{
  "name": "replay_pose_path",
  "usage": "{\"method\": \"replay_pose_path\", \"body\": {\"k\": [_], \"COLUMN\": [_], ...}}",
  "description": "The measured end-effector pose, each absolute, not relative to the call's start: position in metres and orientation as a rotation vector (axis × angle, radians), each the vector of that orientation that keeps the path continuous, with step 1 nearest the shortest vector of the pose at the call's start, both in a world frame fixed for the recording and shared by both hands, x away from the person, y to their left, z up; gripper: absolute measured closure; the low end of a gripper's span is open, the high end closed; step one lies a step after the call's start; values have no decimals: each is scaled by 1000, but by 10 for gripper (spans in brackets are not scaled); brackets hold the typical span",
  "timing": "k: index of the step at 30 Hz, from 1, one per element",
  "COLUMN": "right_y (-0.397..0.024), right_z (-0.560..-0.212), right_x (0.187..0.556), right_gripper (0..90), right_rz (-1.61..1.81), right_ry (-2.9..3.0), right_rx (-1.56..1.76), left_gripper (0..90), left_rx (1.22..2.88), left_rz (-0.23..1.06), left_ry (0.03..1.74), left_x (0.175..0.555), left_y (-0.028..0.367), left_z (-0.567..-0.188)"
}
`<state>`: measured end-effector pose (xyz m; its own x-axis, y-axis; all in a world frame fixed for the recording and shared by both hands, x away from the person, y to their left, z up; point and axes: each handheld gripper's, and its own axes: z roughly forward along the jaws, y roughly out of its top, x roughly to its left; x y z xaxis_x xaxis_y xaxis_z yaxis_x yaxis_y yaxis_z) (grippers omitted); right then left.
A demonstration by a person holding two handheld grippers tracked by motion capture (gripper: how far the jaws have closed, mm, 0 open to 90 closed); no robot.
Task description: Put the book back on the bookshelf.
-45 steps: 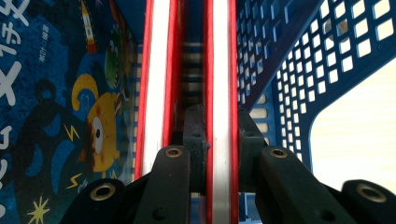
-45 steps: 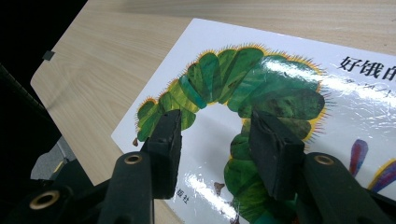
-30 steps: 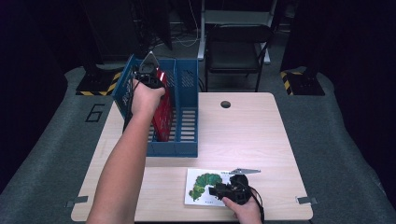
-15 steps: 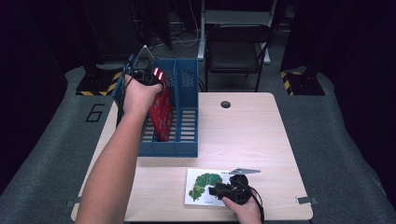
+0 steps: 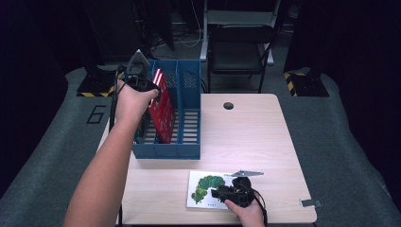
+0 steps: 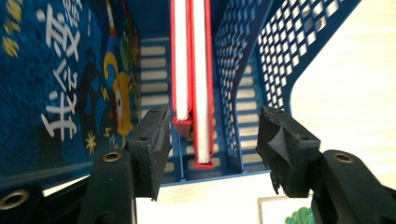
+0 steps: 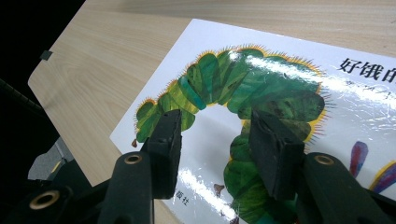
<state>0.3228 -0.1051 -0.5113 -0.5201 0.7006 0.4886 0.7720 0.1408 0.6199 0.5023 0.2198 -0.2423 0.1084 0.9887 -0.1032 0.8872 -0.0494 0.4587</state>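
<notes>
Left tongs (image 6: pixel 210 140) have just been opening, apart above the red book (image 5: pixel 163 111) in the blue rack (image 5: pixel 189 151); lift straight clear. Right tongs (image 7: pixel 217 140) apart over the caterpillar book (image 7: pixel 280 93).

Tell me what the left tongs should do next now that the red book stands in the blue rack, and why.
Probably lift the left tongs straight up and clear. Their jaws have just been opening and stand apart with nothing pinched; the red book stands in the blue rack on its own. The right tongs rest open over the caterpillar book, likely next to be filed.
</notes>
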Motion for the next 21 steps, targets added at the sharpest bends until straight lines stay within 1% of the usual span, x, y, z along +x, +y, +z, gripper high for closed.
{"method": "replay_pose_path", "body": {"k": [4, 12, 19, 21], "right_y": [-105, -105, -105, -105], "right_z": [-511, -512, -511, -511], "right_x": [323, 323, 323, 323], "right_gripper": [540, 541, 540, 539], "right_rz": [-1341, -1343, -1341, -1339], "right_ry": [-2311, -2311, -2313, -2312], "right_rx": [-1495, -1494, -1494, -1499], "left_gripper": [437, 437, 473, 470], "left_rx": [1988, 1999, 2008, 2017], "left_rz": [313, 288, 267, 254], "left_ry": [1837, 1835, 1817, 1818], "left_x": [504, 501, 495, 496], "left_y": [223, 224, 228, 229], "left_z": [-258, -274, -285, -290]}}
